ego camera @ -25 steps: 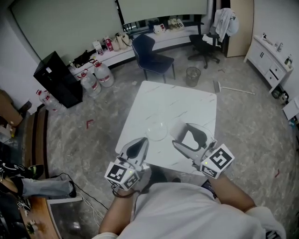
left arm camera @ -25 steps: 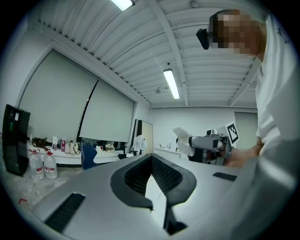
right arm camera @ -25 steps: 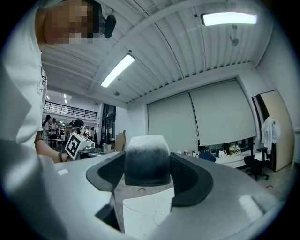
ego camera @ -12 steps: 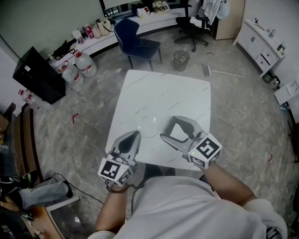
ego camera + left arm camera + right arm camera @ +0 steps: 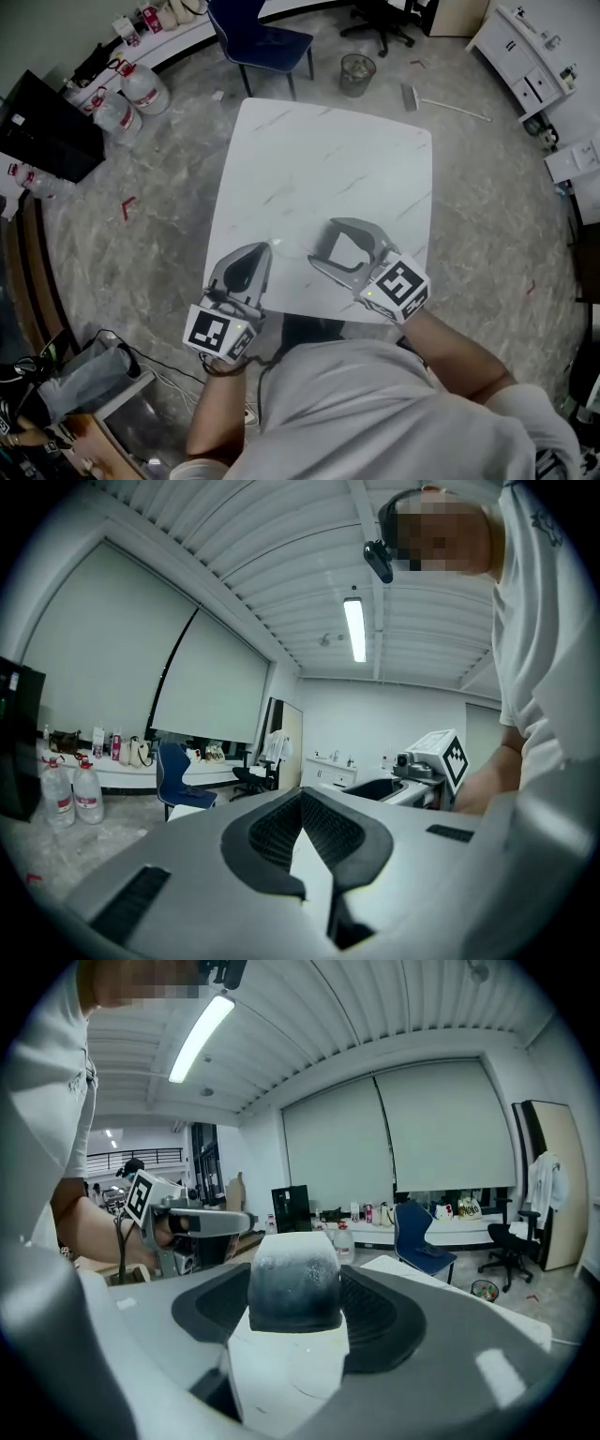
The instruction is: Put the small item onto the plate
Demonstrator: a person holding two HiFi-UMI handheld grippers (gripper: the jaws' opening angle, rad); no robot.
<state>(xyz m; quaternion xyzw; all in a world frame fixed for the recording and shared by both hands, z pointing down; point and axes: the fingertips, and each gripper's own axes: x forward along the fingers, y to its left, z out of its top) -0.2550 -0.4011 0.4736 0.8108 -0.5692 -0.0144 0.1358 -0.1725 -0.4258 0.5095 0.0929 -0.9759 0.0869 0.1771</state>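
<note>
Over the last second the view tips further down over the white table (image 5: 328,159), and the two grippers draw closer in over its near edge. The right gripper (image 5: 323,242) swings its tips leftward, towards the spot where the plate lies. The plate itself is clear and almost lost against the white top. Only a faint glint (image 5: 286,246) between the two grippers marks it now, so I cannot tell exactly where its rim runs. The right gripper's grip looks unchanged: its jaws stand fairly wide and are closed onto the small item (image 5: 292,1283), a rounded, frosted grey piece sitting upright between the two pads and touching both. It is carried above the table, not yet set down. The left gripper (image 5: 262,251) lies low just beside the plate's near-left side, its jaws drawn together to a thin slit with nothing between them; only the white table shows through. For the task, this means the carry looks nearly over. The item is already in hand and close to the plate, and what seems left is to bring it squarely above the clear disc, lower it and let the jaws part. The faint rim makes judging that spot the tricky bit.
</note>
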